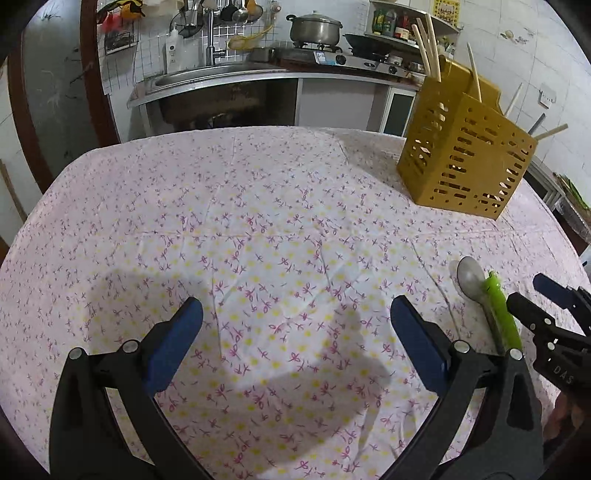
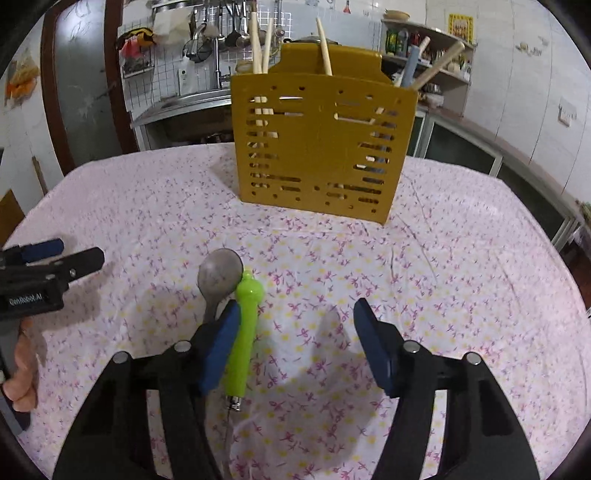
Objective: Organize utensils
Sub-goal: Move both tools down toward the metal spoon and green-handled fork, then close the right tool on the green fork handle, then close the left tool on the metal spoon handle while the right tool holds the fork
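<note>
A metal spoon [image 2: 218, 277] and a green-handled utensil [image 2: 243, 332] lie side by side on the flowered tablecloth [image 2: 443, 277]. My right gripper [image 2: 291, 332] is open above the cloth, its left finger [image 2: 218, 350] over the spoon's handle and beside the green handle. The yellow slotted utensil holder [image 2: 321, 144] stands upright beyond, with chopsticks [image 2: 323, 46] and other handles in it. My left gripper [image 1: 295, 332] is open and empty over bare cloth. In the left wrist view the spoon [image 1: 470, 275], green handle [image 1: 502, 314] and holder [image 1: 469, 155] are at the right.
The right gripper [image 1: 546, 299] shows at the right edge of the left wrist view; the left gripper [image 2: 55, 258] shows at the left edge of the right wrist view. A kitchen counter with sink [image 1: 207, 74] and stove with pot [image 1: 314, 27] lies behind the table.
</note>
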{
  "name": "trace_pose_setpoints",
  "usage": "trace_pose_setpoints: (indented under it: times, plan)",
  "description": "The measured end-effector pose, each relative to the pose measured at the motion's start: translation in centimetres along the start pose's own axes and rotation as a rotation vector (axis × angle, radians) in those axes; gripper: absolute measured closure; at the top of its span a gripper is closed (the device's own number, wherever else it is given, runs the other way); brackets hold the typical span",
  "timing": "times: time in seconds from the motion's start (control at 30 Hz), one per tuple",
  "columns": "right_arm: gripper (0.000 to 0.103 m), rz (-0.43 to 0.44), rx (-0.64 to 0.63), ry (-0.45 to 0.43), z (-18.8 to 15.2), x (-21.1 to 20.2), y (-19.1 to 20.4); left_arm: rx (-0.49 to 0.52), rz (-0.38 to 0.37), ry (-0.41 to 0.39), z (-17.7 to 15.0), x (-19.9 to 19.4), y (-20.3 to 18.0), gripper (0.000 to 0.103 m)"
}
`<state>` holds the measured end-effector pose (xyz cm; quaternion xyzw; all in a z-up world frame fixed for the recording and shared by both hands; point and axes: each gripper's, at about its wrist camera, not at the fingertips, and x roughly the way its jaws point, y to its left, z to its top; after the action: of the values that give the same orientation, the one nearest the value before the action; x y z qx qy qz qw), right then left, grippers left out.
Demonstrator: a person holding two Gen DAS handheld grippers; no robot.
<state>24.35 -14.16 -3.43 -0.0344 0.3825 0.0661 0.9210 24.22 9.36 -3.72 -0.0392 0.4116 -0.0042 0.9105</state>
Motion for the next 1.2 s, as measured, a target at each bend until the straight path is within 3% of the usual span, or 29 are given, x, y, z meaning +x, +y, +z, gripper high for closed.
trace_pose_setpoints:
  times: [0.17,0.23,0.37,0.43,0.63,0.77,0.93,0.97,1.03,1.1,1.2]
  plan:
    - [0.045,0.032,-0.023,0.020,-0.1,0.5,1.1,0.058,0.015,-0.032,-0.5,-0.5,-1.2,0.005]
    - [0.056,0.032,-0.039,0.038,-0.2,0.9,1.5,0.090,0.030,-0.043,-0.8,-0.7,-1.9,0.005]
    - [0.063,0.044,-0.028,0.074,-0.3,1.5,1.5,0.110,0.043,-0.047,-1.0,-0.9,-2.4,0.005]
    - [0.082,0.070,-0.009,0.082,-0.3,1.7,1.3,0.098,0.032,-0.032,-0.9,-0.7,-2.3,0.005]
    - [0.087,0.097,0.026,0.075,-0.3,0.8,-1.2,0.036,-0.057,0.036,-0.4,-0.3,-2.9,0.005]
    - [0.087,0.077,0.068,0.057,0.0,0.2,-4.1,0.051,-0.061,0.035,-0.1,-0.9,-5.5,0.005]
    - [0.087,0.037,0.089,0.040,0.2,-0.3,-7.3,0.065,-0.077,0.089,-0.7,-0.2,-9.9,0.006]
    - [0.087,0.035,0.099,0.035,0.2,-0.4,-7.8,0.065,-0.074,0.094,-0.8,-0.1,-10.6,0.009]
    - [0.087,0.040,0.122,0.028,-0.1,-0.5,-8.7,0.068,-0.096,0.120,-0.9,0.5,-12.1,0.031]
    - [0.087,0.043,0.139,0.028,-0.4,-0.5,-9.4,0.064,-0.107,0.150,-0.7,1.1,-13.0,0.042]
    - [0.087,0.051,0.162,0.029,-0.7,-0.2,-10.2,0.041,-0.084,0.207,-0.6,2.3,-13.8,0.044]
